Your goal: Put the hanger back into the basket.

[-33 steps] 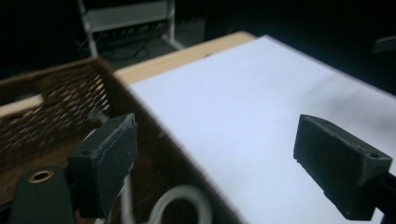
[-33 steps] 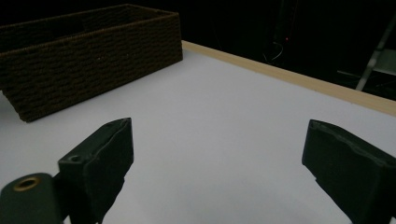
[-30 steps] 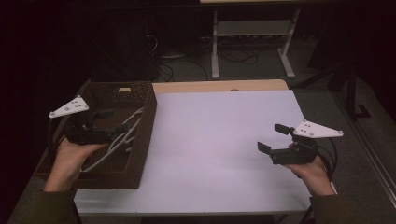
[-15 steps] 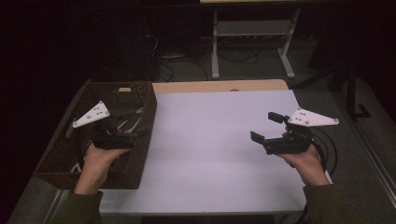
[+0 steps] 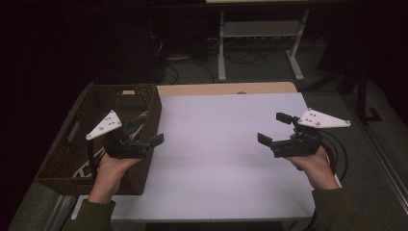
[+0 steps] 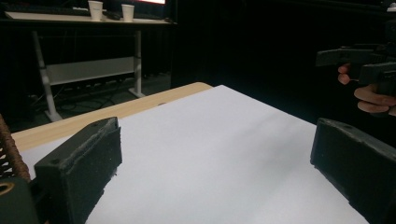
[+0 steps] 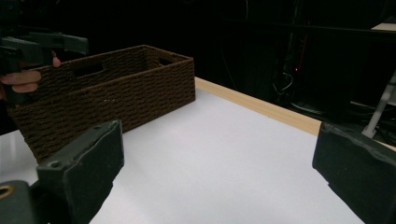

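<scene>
Shifted since earlier frames: left tongs [image 5: 146,130] out from over wicker basket [image 5: 67,149] to its right rim, now partly over white worktop [image 5: 226,144]; right tongs [image 5: 274,129] slightly up and inward. Basket at left edge of worktop, white cables [image 5: 84,166] inside. Left tongs released, jaws wide, nothing between. Right tongs likewise released, empty, held above worktop's right side, well apart from basket.
</scene>
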`<state>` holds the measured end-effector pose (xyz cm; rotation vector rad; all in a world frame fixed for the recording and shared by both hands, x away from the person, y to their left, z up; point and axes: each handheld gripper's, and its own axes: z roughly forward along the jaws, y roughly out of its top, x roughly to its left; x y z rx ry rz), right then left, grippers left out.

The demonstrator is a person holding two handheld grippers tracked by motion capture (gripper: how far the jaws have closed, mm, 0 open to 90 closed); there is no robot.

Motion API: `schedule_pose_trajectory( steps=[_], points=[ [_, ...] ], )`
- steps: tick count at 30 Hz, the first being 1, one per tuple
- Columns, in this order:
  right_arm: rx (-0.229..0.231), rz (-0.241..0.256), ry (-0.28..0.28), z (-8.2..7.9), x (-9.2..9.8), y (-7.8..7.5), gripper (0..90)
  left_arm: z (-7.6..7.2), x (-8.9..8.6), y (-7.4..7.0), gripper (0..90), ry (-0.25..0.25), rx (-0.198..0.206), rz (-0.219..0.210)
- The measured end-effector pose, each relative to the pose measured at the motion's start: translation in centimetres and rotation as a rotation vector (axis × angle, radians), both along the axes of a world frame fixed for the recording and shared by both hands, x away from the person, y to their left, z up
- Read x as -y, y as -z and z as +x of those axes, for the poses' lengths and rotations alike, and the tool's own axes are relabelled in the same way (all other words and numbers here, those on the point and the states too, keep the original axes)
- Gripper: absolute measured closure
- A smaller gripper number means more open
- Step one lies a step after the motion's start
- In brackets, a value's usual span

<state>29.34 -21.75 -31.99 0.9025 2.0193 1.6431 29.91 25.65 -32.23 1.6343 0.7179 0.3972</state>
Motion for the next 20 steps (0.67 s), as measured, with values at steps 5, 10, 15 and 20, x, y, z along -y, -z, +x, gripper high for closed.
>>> schedule_pose_trajectory(
  steps=[5,10,15,20],
  points=[
    [0.006,0.006,-0.001,-0.02,0.13,-0.05,1.6,0.00,-0.05,0.45,1.9,0.002,-0.007,0.004],
    [0.004,0.007,-0.008,-0.02,0.12,-0.07,1.6,0.02,-0.15,0.61,1.9,0.001,-0.010,0.003],
    [0.007,0.011,-0.011,-0.08,0.07,-0.14,1.6,0.01,-0.07,0.64,1.9,0.004,-0.012,0.004],
    [0.009,0.019,-0.011,-0.19,0.11,-0.26,1.6,-0.02,-0.08,0.61,1.9,0.006,-0.011,0.004]
  ],
)
